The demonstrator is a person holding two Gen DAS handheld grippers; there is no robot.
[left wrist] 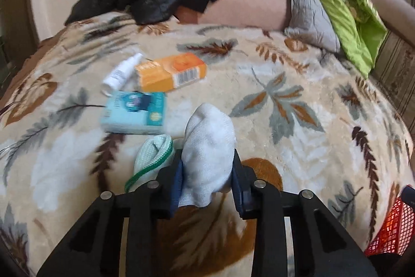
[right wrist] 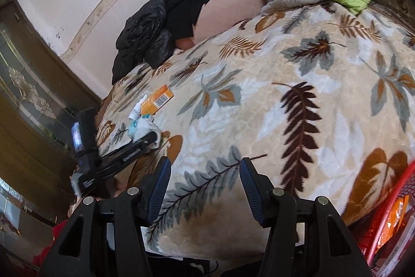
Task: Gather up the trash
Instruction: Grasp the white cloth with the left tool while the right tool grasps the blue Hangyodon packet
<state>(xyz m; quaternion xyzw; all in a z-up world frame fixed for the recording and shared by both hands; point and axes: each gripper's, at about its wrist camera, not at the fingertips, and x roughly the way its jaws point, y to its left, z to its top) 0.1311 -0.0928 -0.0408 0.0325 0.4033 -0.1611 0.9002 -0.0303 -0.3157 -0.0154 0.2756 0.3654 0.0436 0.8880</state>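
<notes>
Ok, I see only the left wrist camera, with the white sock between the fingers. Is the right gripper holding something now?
Observer: No. The right gripper is open, with nothing between its fingers.
Operator: And the red basket, I see only its corner. Is something inside?
Observer: Yes. The red basket already holds an orange packet.

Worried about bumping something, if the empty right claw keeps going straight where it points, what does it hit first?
Probably just the leaf-patterned blanket. Nothing lies between the right claw and it, though depth is hard to judge.
</notes>
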